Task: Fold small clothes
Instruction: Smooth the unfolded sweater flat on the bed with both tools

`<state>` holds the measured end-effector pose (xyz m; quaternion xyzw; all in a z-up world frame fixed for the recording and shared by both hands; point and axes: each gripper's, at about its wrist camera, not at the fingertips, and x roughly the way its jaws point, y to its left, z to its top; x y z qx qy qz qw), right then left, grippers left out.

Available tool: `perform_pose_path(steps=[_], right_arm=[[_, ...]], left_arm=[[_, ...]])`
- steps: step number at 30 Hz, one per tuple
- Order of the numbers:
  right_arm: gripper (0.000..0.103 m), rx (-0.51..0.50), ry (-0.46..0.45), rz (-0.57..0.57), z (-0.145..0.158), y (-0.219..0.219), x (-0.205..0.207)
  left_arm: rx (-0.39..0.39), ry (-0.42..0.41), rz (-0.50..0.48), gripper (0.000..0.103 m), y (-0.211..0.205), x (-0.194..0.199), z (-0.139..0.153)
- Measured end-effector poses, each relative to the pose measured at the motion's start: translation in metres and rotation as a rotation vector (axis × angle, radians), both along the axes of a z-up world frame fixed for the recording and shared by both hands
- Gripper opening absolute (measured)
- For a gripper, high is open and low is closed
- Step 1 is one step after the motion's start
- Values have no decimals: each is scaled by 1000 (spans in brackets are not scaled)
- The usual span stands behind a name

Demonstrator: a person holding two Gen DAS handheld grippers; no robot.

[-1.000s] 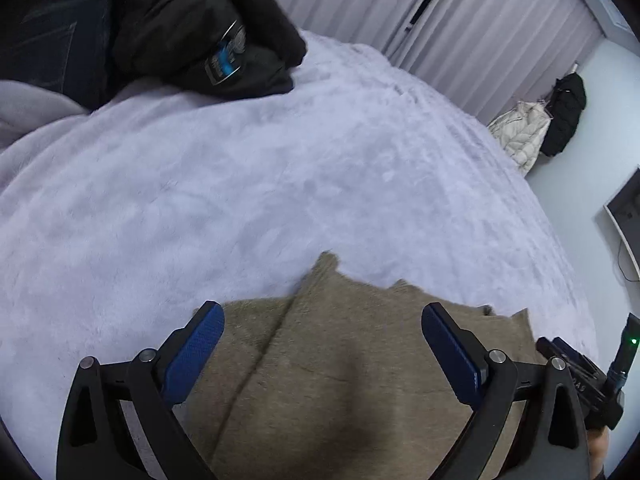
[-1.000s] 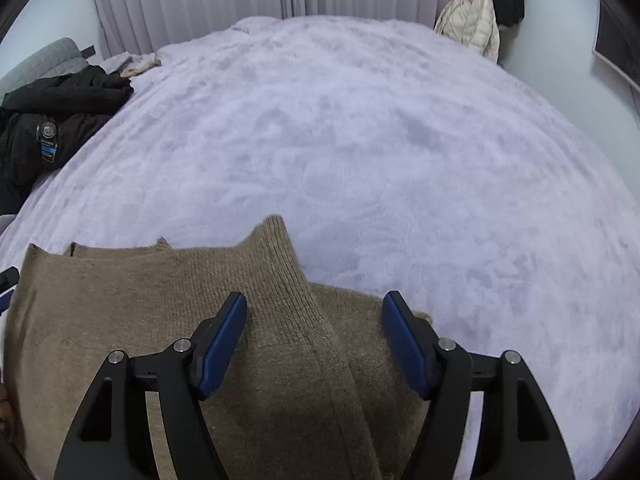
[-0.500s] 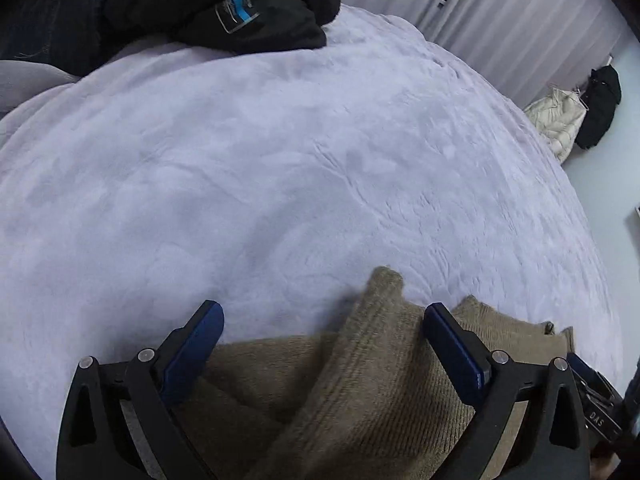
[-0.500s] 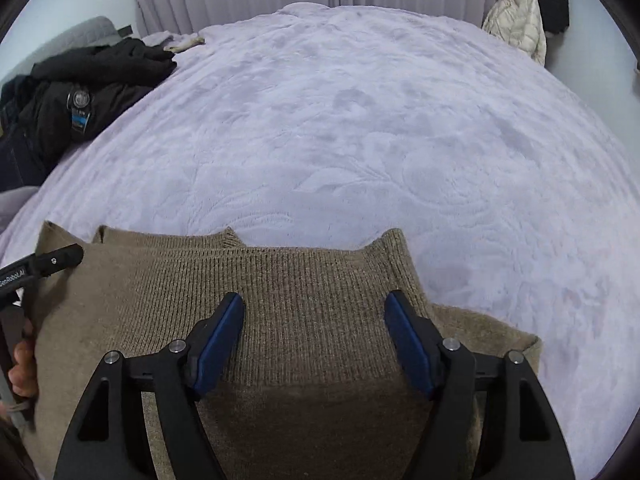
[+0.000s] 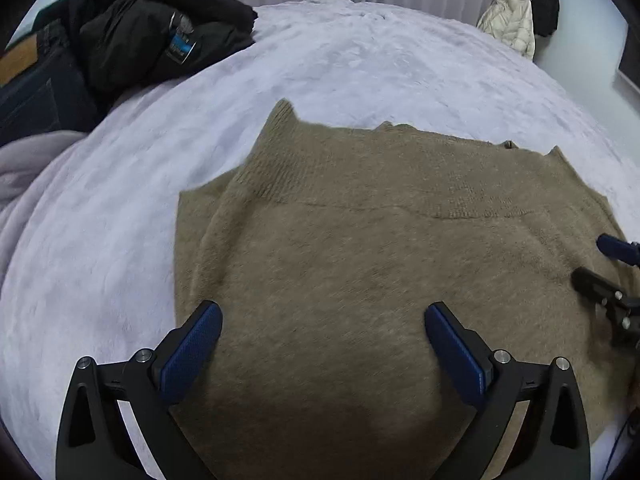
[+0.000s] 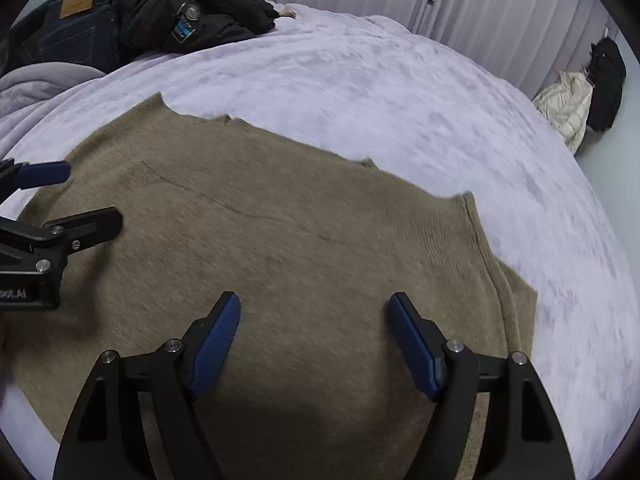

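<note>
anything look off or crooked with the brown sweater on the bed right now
The brown sweater lies mostly flat on the lavender blanket, but its fold is uneven: an under layer sticks out past the top layer at the left edge and the right edge. No damage shows. Both hand-held grippers hover open above it.

The tan knit garment, bunched in raised folds between the jaws a second ago, now spreads flat and wide ahead of both grippers, its ribbed edge far out in front. The left gripper and right gripper have pulled back and up, taking in far more of the cloth. Each gripper now shows fully at the side of the other's view, where only a tip appeared before.
</note>
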<state>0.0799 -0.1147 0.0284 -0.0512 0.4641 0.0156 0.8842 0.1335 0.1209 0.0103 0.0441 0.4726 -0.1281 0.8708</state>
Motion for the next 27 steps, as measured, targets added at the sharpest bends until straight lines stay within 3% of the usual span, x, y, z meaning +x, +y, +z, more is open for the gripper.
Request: perform_pose_path(steps=[1, 4, 7, 9, 13, 16, 19, 23, 27], right_arm=[[81, 39, 2, -47, 1, -22, -6], [81, 105, 1, -142, 3, -76, -28], [84, 44, 16, -248, 3, -100, -51], [84, 114, 21, -301, 9, -107, -68], [84, 91, -136, -330, 38, -68, -105], [84, 58, -199, -261, 41, -20, -110], [84, -13, -159, -181, 23, 23, -91], [84, -65, -91, -137, -6, 43, -64], [85, 40, -112, -190, -7, 14, -70]], left_arm=[[-23, 4, 3, 102, 12, -3, 2], [9, 4, 52, 102, 37, -12, 1], [-32, 53, 112, 102, 52, -20, 0], [-34, 34, 143, 102, 51, -35, 9], [-40, -50, 122, 102, 23, -72, 27], [-3, -103, 86, 102, -10, -87, 24], [27, -92, 84, 102, -30, -78, 11], [30, -116, 87, 102, -29, -75, -6], [-6, -149, 100, 102, -20, -83, -7]])
